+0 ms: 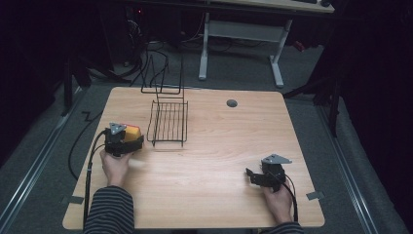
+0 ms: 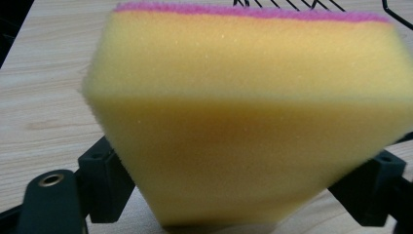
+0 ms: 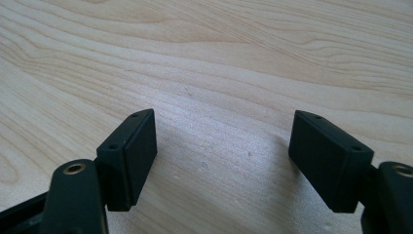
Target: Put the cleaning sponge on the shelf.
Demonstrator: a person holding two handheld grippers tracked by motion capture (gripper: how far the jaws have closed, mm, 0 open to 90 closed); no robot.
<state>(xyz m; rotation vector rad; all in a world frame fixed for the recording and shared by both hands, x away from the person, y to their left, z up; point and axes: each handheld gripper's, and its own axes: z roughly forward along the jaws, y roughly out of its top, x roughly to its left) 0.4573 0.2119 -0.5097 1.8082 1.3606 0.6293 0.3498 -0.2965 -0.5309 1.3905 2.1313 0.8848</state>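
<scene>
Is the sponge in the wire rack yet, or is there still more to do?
Not yet. Done: the left gripper has grabbed the yellow sponge, pinching it between its jaws. In hand: the sponge sits just left of the wire rack, which holds nothing. Left, probably: putting the sponge in the rack. The right gripper is open over bare table.

Three cams: one fixed overhead, one riding each gripper.
High view looks forward and down over the whole light wooden table (image 1: 209, 161), black wire rack (image 1: 168, 122) at mid-left. Left gripper view sits very close behind a yellow foam sponge with pink top layer (image 2: 248, 117), rack wires at its top edge; both shared with high view. Right gripper view looks low along bare tabletop (image 3: 219, 63).
</scene>
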